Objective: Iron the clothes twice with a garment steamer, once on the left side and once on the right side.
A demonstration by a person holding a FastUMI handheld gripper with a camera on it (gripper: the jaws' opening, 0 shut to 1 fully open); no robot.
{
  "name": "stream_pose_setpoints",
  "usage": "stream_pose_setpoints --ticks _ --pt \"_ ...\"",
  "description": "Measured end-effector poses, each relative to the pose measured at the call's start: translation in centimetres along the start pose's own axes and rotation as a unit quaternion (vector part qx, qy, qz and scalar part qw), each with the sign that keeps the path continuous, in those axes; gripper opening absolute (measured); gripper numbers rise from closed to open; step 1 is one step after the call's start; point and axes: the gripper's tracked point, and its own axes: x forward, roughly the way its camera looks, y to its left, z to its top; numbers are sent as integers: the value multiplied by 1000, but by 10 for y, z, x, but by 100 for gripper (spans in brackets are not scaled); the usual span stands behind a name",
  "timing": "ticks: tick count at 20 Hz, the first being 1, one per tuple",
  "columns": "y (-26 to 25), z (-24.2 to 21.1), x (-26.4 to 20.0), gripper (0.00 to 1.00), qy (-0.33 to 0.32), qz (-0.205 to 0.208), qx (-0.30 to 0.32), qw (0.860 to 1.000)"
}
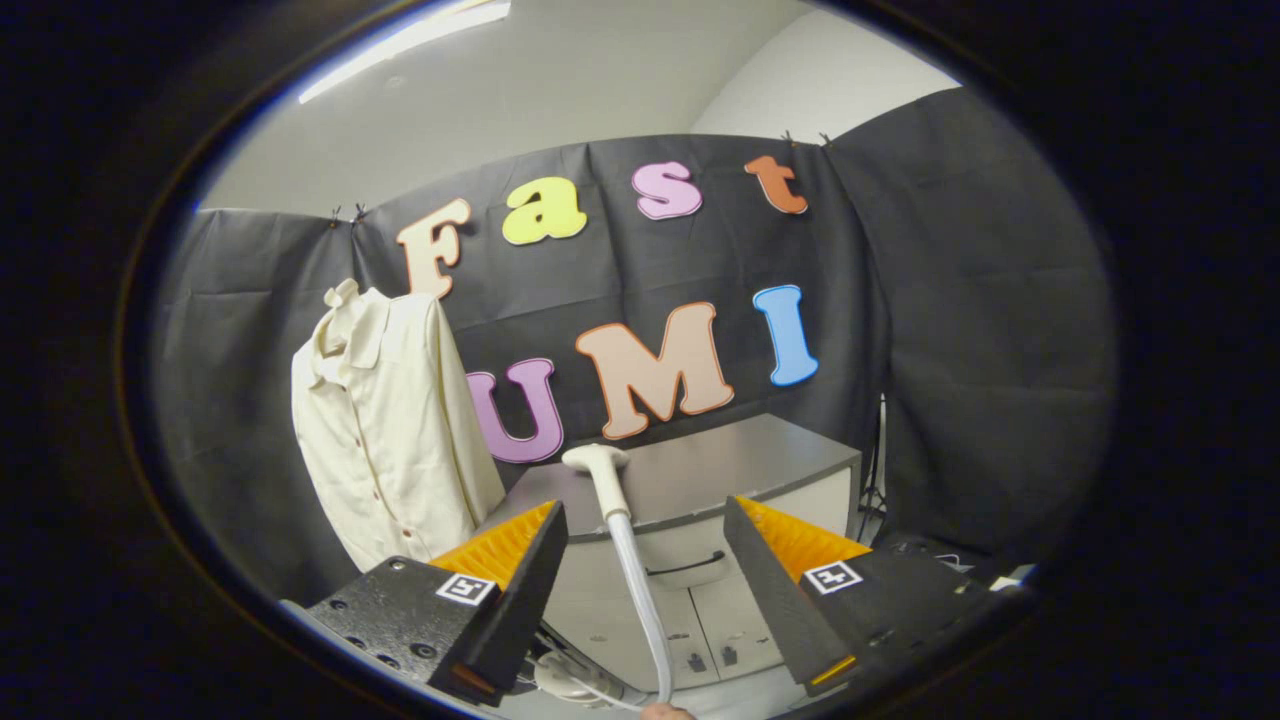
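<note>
I held the gripper spread around the steamer wand, apparently not touching; closing off-centre risked knocking it, the shirt unsteamed.

You have a grey-topped cabinet at twelve o'clock, its dark drawer handle above two lower doors.

Nothing readable here tbh. Each finger of the gripper, which sits wide open, carries a black-and-white square marker. It's just a pattern, no words or numbers.
</note>
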Motion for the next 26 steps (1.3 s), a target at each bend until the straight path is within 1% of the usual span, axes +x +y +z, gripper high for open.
stream_pose_setpoints --ticks 6,13,17,22,24,26 --pt "18 4 34 97 34 28 -12 999" --pt "49 15 92 97 79 56 -17 995" --pt "57 17 136 97 112 53 -31 992" --pt "67 11 190 97 161 50 -28 985" --pt "66 10 216 97 169 43 -34 984" --pt "58 2 242 98 202 28 -50 978"
